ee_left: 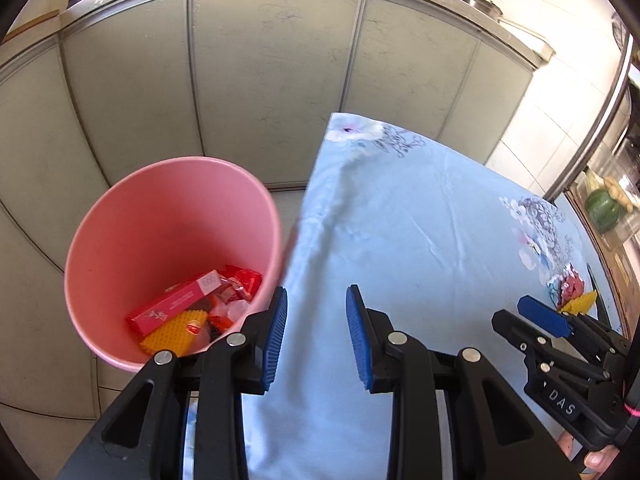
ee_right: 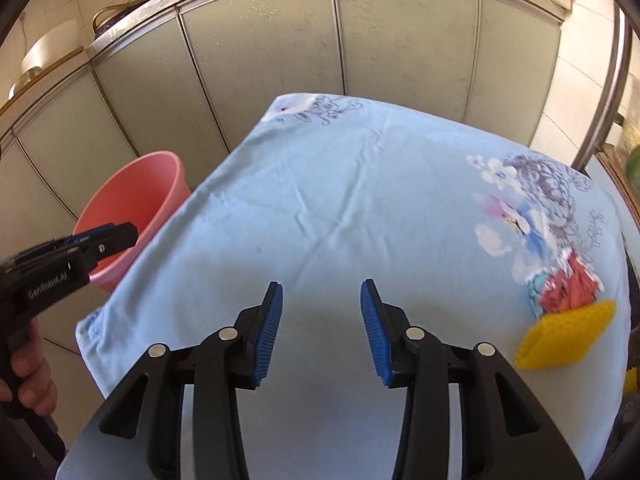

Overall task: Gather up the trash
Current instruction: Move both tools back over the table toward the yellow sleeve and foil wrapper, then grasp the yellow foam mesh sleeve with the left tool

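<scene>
A pink bin (ee_left: 168,208) stands on the floor left of the table; inside lie a red box (ee_left: 176,304), a yellow bumpy piece (ee_left: 176,332) and red wrappers (ee_left: 240,284). My left gripper (ee_left: 316,336) is open and empty, over the table's left edge beside the bin's rim. My right gripper (ee_right: 322,330) is open and empty above the blue floral tablecloth (ee_right: 360,208). A crumpled red and teal wrapper (ee_right: 564,284) and a yellow bumpy piece (ee_right: 564,336) lie on the cloth to its right. The bin (ee_right: 136,196) and left gripper (ee_right: 104,238) show at left in the right wrist view.
Grey cabinet doors (ee_left: 272,80) under a counter stand behind the table and bin. A metal pole (ee_left: 592,120) and a shelf with green vegetables (ee_left: 604,204) are at the right. The right gripper (ee_left: 552,320) shows near the wrapper (ee_left: 568,286) in the left wrist view.
</scene>
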### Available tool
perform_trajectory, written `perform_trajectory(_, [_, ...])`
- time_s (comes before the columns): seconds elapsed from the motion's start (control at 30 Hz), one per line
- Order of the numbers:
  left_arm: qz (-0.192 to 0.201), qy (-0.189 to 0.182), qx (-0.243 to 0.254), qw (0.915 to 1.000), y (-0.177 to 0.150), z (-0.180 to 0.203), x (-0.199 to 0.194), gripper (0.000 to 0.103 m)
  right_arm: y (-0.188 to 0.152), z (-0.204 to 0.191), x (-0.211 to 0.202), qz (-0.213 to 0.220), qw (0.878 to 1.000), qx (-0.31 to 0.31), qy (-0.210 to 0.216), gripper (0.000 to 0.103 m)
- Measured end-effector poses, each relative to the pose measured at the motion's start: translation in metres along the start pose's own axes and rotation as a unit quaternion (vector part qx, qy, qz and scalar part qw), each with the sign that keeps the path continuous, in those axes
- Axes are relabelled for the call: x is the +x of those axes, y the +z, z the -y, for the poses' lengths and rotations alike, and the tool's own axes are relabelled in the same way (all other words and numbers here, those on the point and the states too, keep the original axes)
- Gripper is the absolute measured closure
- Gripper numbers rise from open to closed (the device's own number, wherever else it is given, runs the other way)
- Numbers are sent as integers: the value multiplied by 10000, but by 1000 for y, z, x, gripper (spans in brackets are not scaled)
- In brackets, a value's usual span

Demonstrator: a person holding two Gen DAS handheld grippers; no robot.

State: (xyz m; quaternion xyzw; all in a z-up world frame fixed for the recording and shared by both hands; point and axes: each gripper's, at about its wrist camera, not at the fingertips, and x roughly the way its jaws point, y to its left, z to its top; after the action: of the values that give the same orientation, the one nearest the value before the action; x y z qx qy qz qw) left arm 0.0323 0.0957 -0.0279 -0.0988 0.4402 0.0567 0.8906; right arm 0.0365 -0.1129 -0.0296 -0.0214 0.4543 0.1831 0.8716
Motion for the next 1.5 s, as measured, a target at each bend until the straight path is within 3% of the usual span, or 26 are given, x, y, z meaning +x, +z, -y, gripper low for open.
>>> perform_trajectory(0.3, [-112,-297,368,9988,-4,43,11,74,-32,46,-19,-19,9993,313,-208,62])
perform_trajectory(0.6, [-318,-556,620,9960,-10,82,25,74,-66,116,-56,276,9922,1118,-469,62])
perform_trajectory(0.8, [-487,-911,854,9910,-12,114,32,74,-83,150,-63,262,9865,1600,-250,62])
perform_trajectory(0.93, [-651,-1549,1014,9806,-11,144,29,73,-87,163,-67,308,9832,1792,-157,62])
perform_trajectory(1.07, [-473,-1966,1524,9674,-8,186,18,62,-95,171,-69,301,9817,1865,-230,62])
perform_trajectory(1.17, [-372,-2196,1906,9561,-6,215,12,62,-102,178,-69,260,9795,1982,-239,62])
perform_trajectory(1.4, [-315,-2171,2815,9342,-17,267,24,61,-107,186,-72,263,9781,2040,-302,62])
perform_trajectory(1.5, [-390,-2104,2977,9304,-21,275,36,61,-108,190,-73,273,9773,2078,-313,62])
